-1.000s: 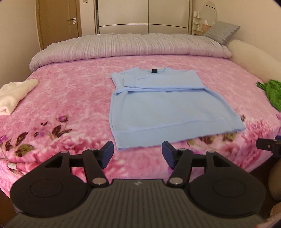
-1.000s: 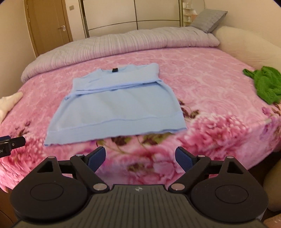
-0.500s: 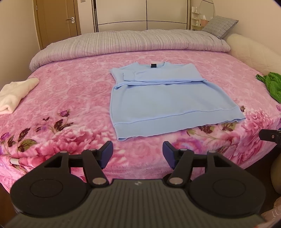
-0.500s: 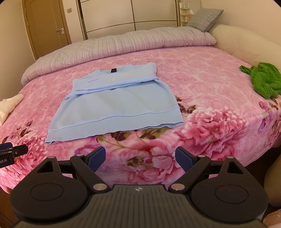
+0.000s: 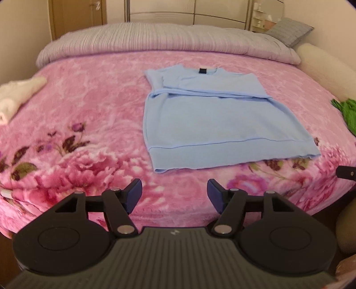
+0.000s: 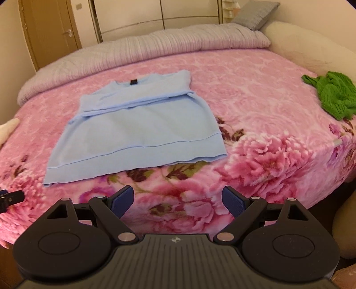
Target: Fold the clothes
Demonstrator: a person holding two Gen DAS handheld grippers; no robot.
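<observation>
A light blue sweater point(image 5: 213, 117) point(image 6: 138, 129) lies flat on the pink flowered blanket point(image 5: 89, 106) point(image 6: 255, 106), sleeves folded across its chest, hem toward me. My left gripper point(image 5: 174, 189) hovers open just short of the hem's left corner, nothing between its blue pads. My right gripper point(image 6: 178, 196) is open too, above the blanket in front of the hem's right part, holding nothing. Each gripper's black tip shows at the edge of the other's view.
A green knitted garment point(image 6: 333, 95) point(image 5: 347, 113) lies at the bed's right edge. A cream garment point(image 5: 15, 97) lies at the left edge. A grey duvet point(image 5: 166, 42) and grey pillow point(image 6: 255, 13) lie at the far end. Wardrobe and door stand behind.
Both grippers have come closer to the bed and lower, so the sweater's hem appears larger and nearer. Both stay open and empty.
</observation>
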